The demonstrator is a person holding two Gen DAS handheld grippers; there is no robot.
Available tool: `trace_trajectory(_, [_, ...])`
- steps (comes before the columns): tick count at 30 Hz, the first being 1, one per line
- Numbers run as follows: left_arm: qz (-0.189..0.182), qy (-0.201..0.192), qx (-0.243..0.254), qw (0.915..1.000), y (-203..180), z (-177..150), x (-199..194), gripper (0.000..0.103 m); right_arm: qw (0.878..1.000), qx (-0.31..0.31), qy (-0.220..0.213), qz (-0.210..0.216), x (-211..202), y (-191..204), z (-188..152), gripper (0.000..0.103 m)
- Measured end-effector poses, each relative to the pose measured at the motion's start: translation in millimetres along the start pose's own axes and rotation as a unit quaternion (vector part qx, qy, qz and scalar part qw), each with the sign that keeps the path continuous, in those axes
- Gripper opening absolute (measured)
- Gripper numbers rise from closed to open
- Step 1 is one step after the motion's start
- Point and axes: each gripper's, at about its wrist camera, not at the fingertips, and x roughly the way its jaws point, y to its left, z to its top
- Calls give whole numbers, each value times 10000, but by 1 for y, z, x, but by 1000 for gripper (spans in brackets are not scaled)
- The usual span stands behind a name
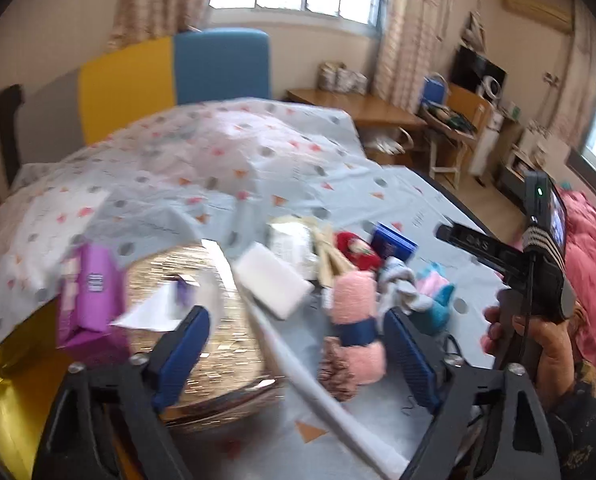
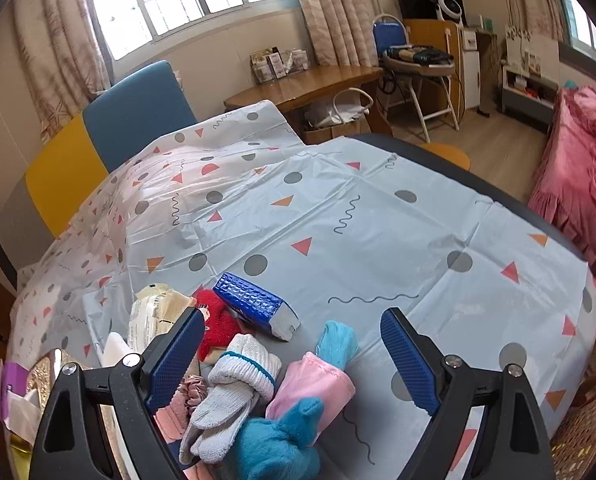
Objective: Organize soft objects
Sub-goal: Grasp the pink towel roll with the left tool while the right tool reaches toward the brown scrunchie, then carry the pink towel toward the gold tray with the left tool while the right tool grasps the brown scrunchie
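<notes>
A heap of soft things lies on the table's patterned cloth (image 2: 337,216). In the left wrist view a pink fluffy roll with a navy band (image 1: 355,308) and a brown scrunchie (image 1: 337,368) lie beside a glittery gold box (image 1: 202,320). My left gripper (image 1: 298,356) hangs open above them, its pads touching nothing. In the right wrist view white knit gloves (image 2: 238,392) and a pink and teal mitten (image 2: 309,392) lie under my right gripper (image 2: 294,360), which is open and holds nothing. A red plush (image 2: 218,320) and a blue box (image 2: 254,304) lie just behind.
A purple tissue pack (image 1: 90,292) and a white sponge block (image 1: 272,280) lie by the gold box. Yellow and blue chair backs (image 2: 134,112) stand behind the table. A pink bedspread (image 2: 577,168) is at the right, and a wooden desk (image 2: 317,84) stands under the window.
</notes>
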Motion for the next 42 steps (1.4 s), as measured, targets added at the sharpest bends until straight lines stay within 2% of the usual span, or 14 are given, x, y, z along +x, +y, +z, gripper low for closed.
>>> trace_trajectory(2, [-254,286,74,9992,-15,-1,21,70,9999,101,3,26,-1,-4,1,91])
trace_trajectory(4, [-308,519,233,9979,-32,-5,45,58,9998,188,-40,50,-3,-7,2,91])
trace_trajectory(10, [-146,1122,260,9932,-51,-24,106,53,9993,342,18,161,-2,-12,4,91])
trace_trajectory(14, [35,1266,370,9913,-56,-25,132,53,9993,323,46,193,-1,-11,4,91])
trace_trajectory(17, [8,1254,461,9910,-60,-21,143,41,9992,321,85,199,1,-11,4,91])
trace_trajectory(19, [-216,1091,297,9933,-56,-17,133,34,9993,296,104,195,2,-10,3,91])
trace_trajectory(23, [-874,458,124,9950,-50,4,90,34,9995,175,176,217,6,-6,2,91])
trace_trajectory(27, [-840,211,-163,9961,-30,18,62,34,9990,-18,278,343,8,2,0,91])
trace_trajectory(29, [-856,19,-322,9958,-18,19,43,34,9966,-76,422,703,10,6,-2,89])
trace_trajectory(30, [-795,-82,-389,9960,-11,19,32,34,9935,-110,568,976,12,10,-3,88])
trace_trajectory(32, [-734,-243,-470,9959,0,17,14,34,9855,-258,927,1395,19,21,-8,75])
trace_trajectory(36, [-505,-426,-630,9958,25,8,-10,34,9625,-1097,1486,1987,26,60,-26,41])
trace_trajectory(39, [-411,-546,-811,9944,42,-1,-29,34,9405,-1860,1905,2110,30,91,-50,40])
trace_trajectory(42, [-354,-691,-1005,9919,62,-11,-53,34,9259,-2380,2241,1893,38,107,-72,40])
